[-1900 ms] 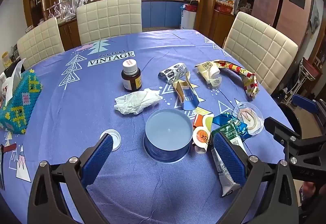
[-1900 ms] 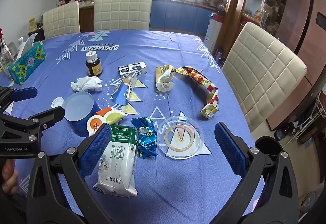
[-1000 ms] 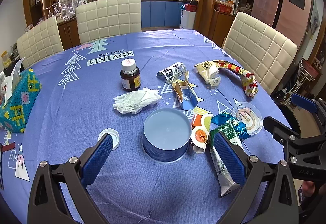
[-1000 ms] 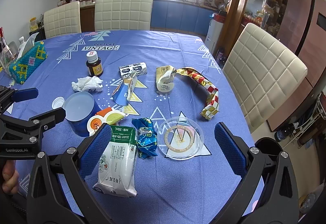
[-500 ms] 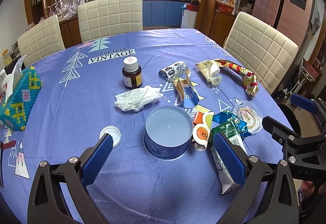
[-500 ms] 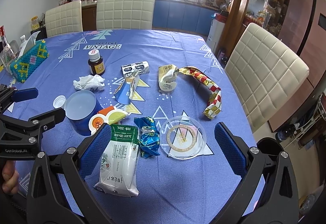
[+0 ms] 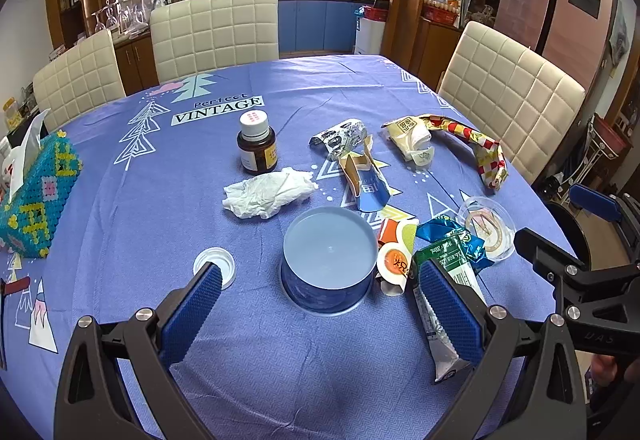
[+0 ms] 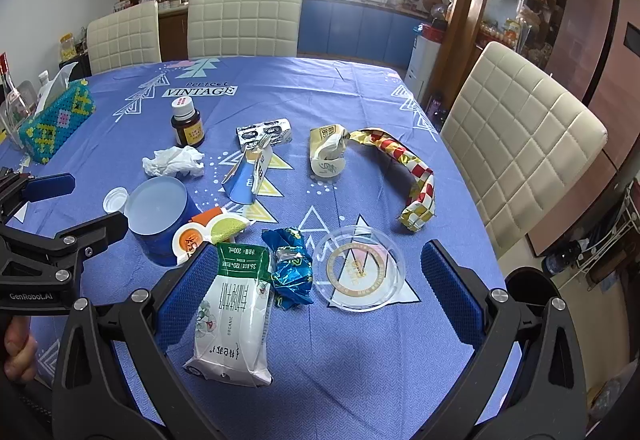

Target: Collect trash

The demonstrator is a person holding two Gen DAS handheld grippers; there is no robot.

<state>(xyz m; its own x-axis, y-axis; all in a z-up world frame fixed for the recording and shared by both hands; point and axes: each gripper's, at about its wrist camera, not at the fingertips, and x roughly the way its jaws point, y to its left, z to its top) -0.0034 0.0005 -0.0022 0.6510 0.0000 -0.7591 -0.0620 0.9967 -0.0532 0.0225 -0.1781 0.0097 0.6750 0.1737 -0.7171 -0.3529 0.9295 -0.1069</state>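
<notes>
You are holding the left gripper [image 7: 320, 304] over the blue tub [image 7: 329, 255] and the right gripper [image 8: 316, 292] over the clear lid [image 8: 359, 267], both jaws spread wide above the counter [image 8: 352, 96].

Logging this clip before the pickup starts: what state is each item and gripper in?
Left gripper: open, empty.
Right gripper: open, empty.
Blue tub: upside down.
Brown bottle: upright, capped.
Tissue: crumpled.
Blue carton: torn open.
White pouch: flat.
Blue wrapper: crumpled.

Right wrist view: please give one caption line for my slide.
Open right gripper above scattered wrappers on the blue tablecloth.
</notes>
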